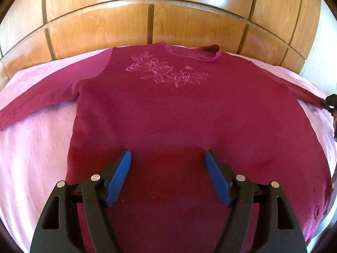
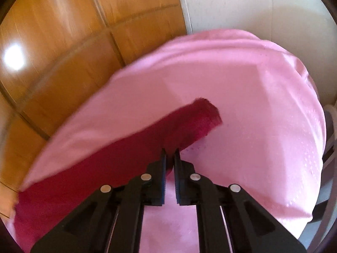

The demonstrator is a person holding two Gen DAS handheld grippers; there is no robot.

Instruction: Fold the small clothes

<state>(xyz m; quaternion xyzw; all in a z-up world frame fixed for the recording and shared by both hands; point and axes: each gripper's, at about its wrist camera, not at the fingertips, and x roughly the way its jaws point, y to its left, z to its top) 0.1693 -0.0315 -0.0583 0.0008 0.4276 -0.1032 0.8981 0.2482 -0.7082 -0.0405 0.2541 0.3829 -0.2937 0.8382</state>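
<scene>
Bright daylight glares on the wooden panels (image 1: 101, 31); right-wrist view motion-blurred, fisheye edges curved and dark.

sweater (image 1: 168, 109): matt knit cloth | sheet (image 2: 242, 97): smooth pink cloth | panelling (image 1: 94, 16): glossy wood

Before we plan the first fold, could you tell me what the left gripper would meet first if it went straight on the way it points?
Most likely the maroon shirt: the left gripper is open over its lower body, aimed toward the rose embroidery. Its height above the cloth is unclear.
</scene>
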